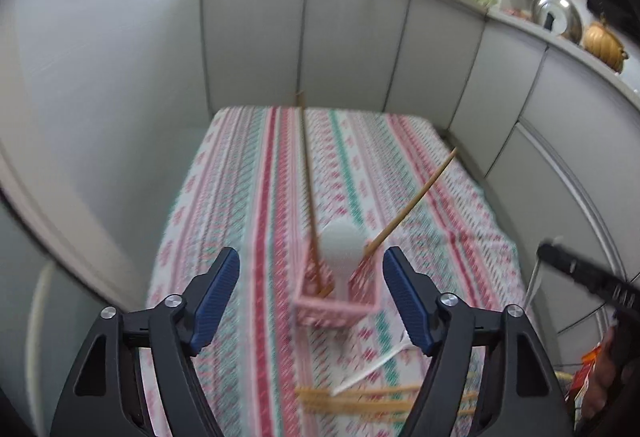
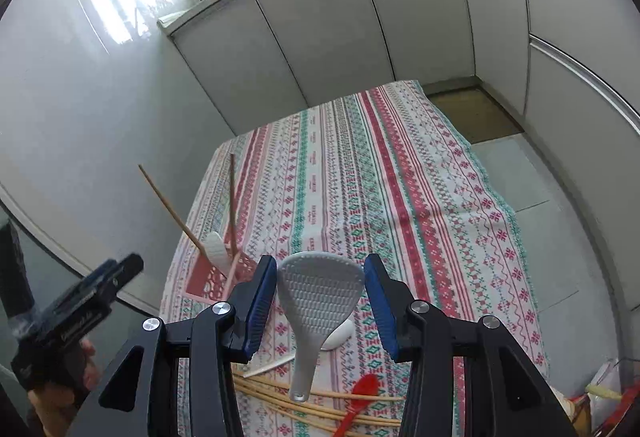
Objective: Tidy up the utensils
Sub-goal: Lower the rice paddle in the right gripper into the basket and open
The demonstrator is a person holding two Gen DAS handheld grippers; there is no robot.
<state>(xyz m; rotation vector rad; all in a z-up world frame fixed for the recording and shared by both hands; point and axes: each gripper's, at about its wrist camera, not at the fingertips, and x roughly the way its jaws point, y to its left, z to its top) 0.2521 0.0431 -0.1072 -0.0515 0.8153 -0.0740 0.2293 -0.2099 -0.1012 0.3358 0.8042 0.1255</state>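
Observation:
A pink basket stands on the striped tablecloth and holds two wooden chopsticks and a white rice paddle. My left gripper is open just above and before it. The basket shows in the right wrist view at the left. My right gripper is open around a grey rice paddle that lies on the cloth. A white spoon, a red spoon and several chopsticks lie near the front edge.
The table with the striped cloth stands in a corner between a grey wall and white cabinets. A crowded counter runs above the cabinets. The left gripper's body shows in the right wrist view at the lower left.

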